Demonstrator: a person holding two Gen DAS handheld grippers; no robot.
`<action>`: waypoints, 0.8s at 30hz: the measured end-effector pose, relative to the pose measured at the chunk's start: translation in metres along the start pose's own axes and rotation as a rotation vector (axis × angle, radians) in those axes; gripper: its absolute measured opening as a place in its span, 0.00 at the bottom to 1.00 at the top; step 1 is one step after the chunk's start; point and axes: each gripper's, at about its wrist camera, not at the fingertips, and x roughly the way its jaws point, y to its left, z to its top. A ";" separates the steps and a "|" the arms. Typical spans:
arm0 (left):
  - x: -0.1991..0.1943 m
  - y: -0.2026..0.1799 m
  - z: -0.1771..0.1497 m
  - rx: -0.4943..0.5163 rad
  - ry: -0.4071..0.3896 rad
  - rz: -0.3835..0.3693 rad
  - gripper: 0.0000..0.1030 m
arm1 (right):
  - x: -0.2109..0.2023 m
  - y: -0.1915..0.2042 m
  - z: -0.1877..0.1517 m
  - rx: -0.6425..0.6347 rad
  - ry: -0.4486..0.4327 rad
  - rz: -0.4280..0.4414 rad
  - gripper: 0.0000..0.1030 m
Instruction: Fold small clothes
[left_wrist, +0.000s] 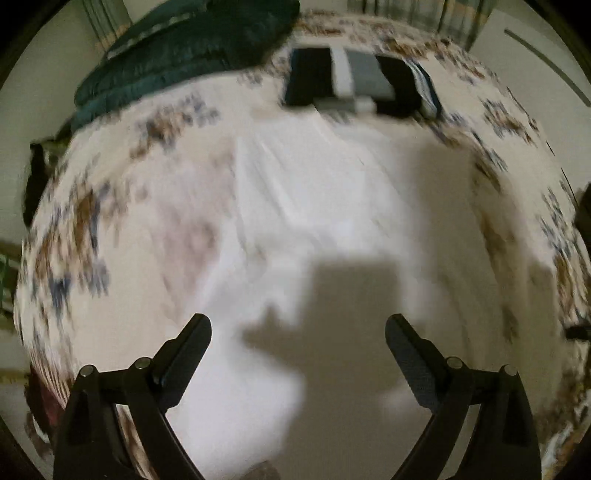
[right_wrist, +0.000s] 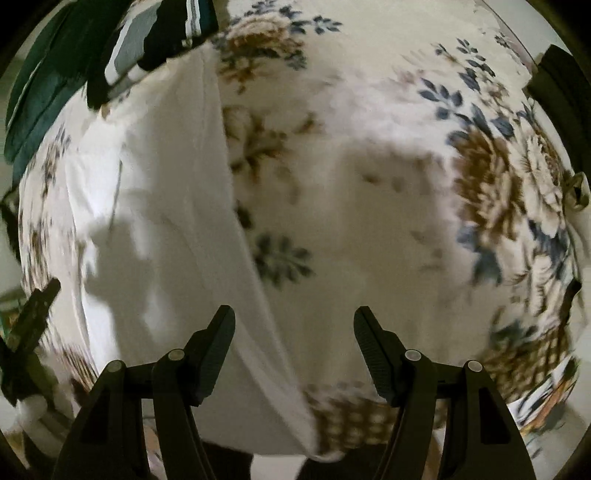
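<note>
A white garment (left_wrist: 295, 206) lay spread flat on the floral bedspread (left_wrist: 74, 236), taking up the middle of the bed; in the right wrist view the same white cloth (right_wrist: 162, 206) ran down the left half of the picture, its long right edge slanting toward the near edge of the bed. Both views were blurred, so its folds could not be read clearly.

The left gripper (left_wrist: 298, 332) hung above the near part of the garment with its 2 jaws wide apart and nothing between them, casting a blocky shadow on the cloth. The right gripper (right_wrist: 294, 325) also had its jaws spread apart and empty, poised over the garment's right edge and the bare bedspread (right_wrist: 369, 184) beside it.

At the far end of the bed sat a stack of folded dark and grey clothes (left_wrist: 354, 81), just beyond the garment. A dark green pillow (left_wrist: 192, 48) lay to their left.
</note>
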 end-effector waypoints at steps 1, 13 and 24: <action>-0.002 -0.016 -0.016 -0.021 0.048 -0.024 0.93 | -0.001 -0.013 -0.004 -0.021 0.019 0.000 0.67; 0.047 -0.204 -0.165 -0.196 0.494 -0.390 0.43 | 0.020 -0.142 -0.016 -0.037 0.135 -0.041 0.67; 0.007 -0.160 -0.189 -0.267 0.328 -0.268 0.01 | 0.021 -0.105 0.066 -0.193 0.081 0.055 0.67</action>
